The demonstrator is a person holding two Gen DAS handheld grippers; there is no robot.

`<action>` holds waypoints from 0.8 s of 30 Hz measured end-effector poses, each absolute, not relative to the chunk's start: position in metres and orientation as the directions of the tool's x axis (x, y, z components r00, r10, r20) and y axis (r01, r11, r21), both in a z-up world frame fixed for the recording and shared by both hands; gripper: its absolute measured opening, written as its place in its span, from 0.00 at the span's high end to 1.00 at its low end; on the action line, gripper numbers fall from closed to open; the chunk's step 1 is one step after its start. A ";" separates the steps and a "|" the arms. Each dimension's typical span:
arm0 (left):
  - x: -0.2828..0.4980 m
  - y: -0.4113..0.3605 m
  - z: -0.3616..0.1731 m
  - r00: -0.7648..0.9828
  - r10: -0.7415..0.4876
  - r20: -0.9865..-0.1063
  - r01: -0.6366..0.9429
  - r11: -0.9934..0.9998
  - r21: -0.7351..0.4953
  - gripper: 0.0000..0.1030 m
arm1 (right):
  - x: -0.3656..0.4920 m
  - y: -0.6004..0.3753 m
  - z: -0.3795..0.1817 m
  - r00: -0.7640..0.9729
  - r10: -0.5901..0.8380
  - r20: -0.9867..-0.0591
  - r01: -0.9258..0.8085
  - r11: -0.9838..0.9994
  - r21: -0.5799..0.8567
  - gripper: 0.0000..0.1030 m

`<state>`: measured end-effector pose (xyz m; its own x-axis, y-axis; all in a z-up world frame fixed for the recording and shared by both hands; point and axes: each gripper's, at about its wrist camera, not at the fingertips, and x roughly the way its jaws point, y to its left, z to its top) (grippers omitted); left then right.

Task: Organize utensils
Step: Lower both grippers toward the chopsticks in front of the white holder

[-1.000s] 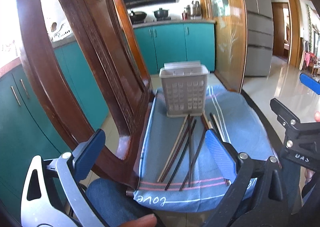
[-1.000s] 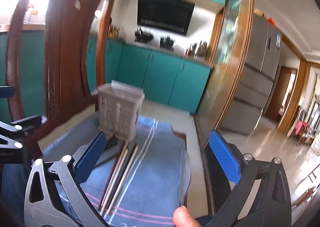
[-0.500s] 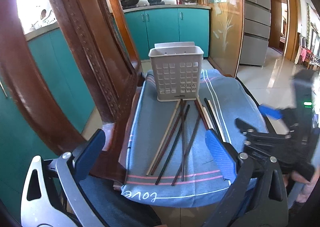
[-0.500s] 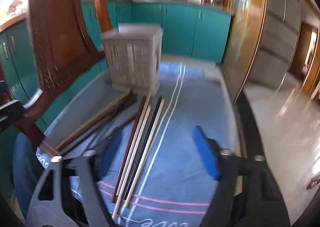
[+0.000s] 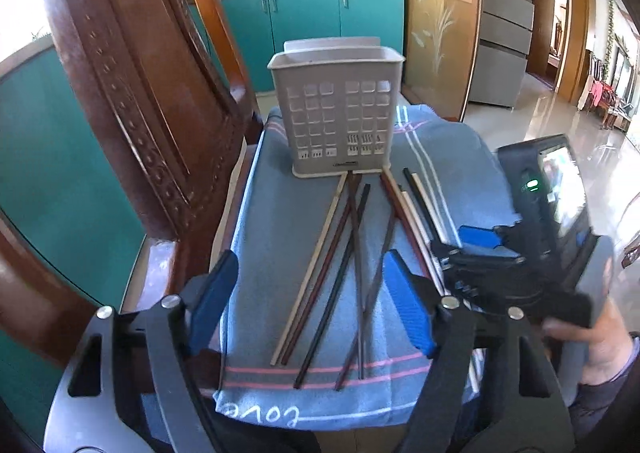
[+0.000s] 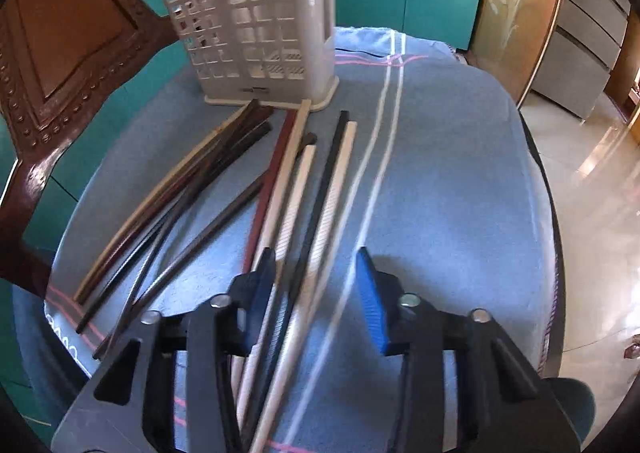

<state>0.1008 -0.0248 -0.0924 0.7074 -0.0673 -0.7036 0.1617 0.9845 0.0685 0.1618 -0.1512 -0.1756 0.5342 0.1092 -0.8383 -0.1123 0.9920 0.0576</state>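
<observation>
Task barely started: holder [image 5: 336, 109] upper centre of left-wrist frame, upright on blue towel [image 5: 272, 189], looks empty through grid, interior not fully visible

All chopsticks [image 5: 352, 265] flat on towel just below holder, far ends near or touching its base

Count: 1 holder, roughly 10 chopsticks; overlap blocks exact count

Left gripper [image 5: 308, 301] lower centre, jaws just been closing, still wide, nothing clamped

Right gripper [image 6: 316, 293] lower centre of right-wrist frame, jaws just been closing, partly open, straddling pale and black sticks, pads not on them yet
</observation>
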 end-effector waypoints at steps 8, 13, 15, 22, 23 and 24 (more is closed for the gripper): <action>0.181 -0.028 -0.115 0.609 -0.137 -0.781 0.203 0.979 -0.014 0.60 | 0.166 -0.188 -0.168 0.509 0.123 -0.852 -0.086 0.992 0.091 0.67; 0.242 -0.048 -0.137 0.533 -0.118 -0.838 0.251 0.968 0.023 0.73 | 0.184 -0.198 -0.146 0.536 0.100 -0.838 -0.101 0.993 0.053 0.67; 0.256 -0.054 -0.147 0.501 -0.127 -0.856 0.276 0.961 0.019 0.76 | 0.196 -0.199 -0.143 0.518 0.127 -0.846 -0.142 0.988 0.061 0.67; 0.272 -0.048 -0.183 0.453 -0.119 -0.883 0.274 0.962 0.011 0.77 | 0.215 -0.206 -0.168 0.466 0.216 -0.858 -0.201 0.970 0.135 0.67; 0.272 -0.046 -0.183 0.458 -0.131 -0.879 0.269 0.963 -0.003 0.77 | 0.215 -0.208 -0.169 0.465 0.241 -0.852 -0.197 0.966 0.166 0.67; 0.272 -0.046 -0.184 0.456 -0.131 -0.880 0.267 0.964 -0.006 0.77 | 0.215 -0.211 -0.170 0.464 0.257 -0.848 -0.182 0.964 0.193 0.67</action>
<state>0.2724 -0.0456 -0.1843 0.4555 -0.1312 -0.8805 0.2667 0.9638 -0.0057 0.2152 -0.2112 -0.1704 0.4640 0.2568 -0.8478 -0.1818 0.9643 0.1926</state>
